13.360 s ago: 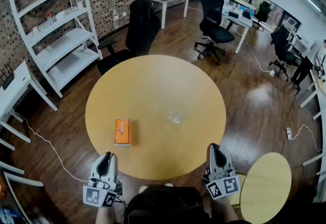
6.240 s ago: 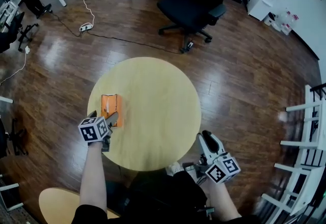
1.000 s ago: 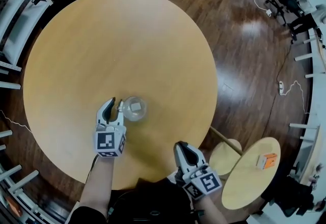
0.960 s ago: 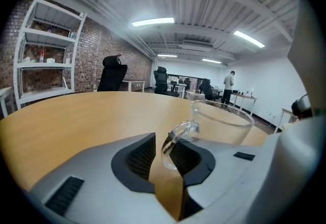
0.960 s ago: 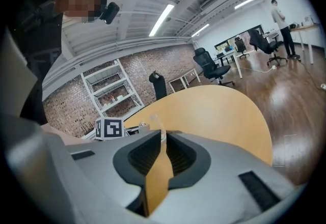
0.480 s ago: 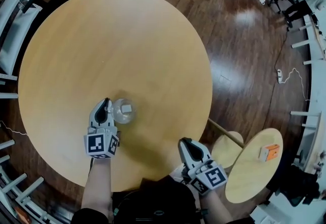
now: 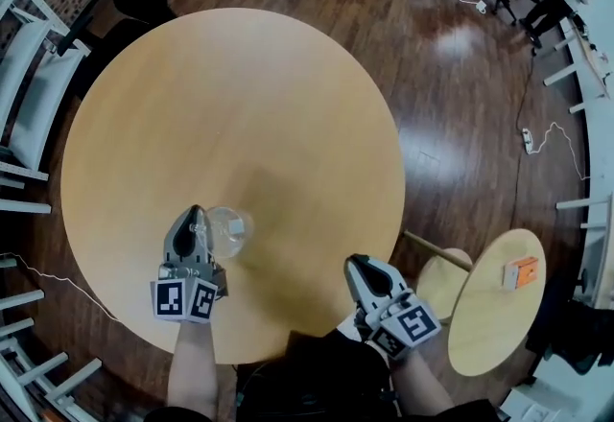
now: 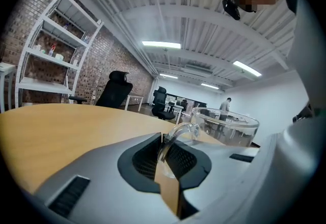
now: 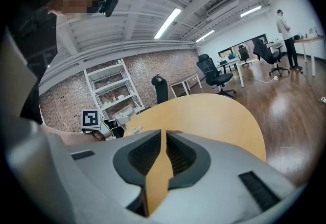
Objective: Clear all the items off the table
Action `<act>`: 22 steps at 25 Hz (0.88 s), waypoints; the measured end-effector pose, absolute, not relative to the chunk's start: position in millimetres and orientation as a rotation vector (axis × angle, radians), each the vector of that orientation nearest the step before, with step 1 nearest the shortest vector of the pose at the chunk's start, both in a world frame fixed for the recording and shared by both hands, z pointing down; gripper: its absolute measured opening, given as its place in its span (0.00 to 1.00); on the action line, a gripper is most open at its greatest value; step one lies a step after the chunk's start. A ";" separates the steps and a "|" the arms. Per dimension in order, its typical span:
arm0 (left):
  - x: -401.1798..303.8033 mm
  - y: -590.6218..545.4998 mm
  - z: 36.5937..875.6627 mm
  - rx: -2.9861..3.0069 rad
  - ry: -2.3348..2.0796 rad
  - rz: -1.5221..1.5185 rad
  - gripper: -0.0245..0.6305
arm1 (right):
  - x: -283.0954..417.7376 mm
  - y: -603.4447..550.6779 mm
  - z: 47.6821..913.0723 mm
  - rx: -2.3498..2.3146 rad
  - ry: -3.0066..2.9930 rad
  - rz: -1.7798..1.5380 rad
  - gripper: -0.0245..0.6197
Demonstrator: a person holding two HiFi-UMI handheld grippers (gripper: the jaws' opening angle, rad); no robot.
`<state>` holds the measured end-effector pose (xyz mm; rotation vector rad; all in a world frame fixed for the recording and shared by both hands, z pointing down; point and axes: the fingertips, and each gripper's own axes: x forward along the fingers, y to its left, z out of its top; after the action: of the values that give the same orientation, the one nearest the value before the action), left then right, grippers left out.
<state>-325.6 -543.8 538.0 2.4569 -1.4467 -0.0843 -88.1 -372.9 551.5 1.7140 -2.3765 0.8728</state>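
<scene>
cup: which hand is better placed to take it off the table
Left. The left claw is shut on the handle of the cup; the right claw is empty, at the edge of the table.

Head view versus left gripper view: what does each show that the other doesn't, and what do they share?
Head view only: the right hand-held gripper and the side table with an orange box. Left gripper view only: the clear handle pinched between the left hand-held gripper's jaws, and ceiling lights. Both: the glass cup and the round table.
</scene>
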 end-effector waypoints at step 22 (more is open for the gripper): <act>-259.1 -406.3 436.3 2.781 -0.782 -0.100 0.04 | -60.5 -151.3 433.7 2.656 -1.916 0.476 0.05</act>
<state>-259.1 -406.3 436.3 2.7812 -0.7819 -0.1001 -60.5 -151.3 433.7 2.6564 -1.9164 0.4757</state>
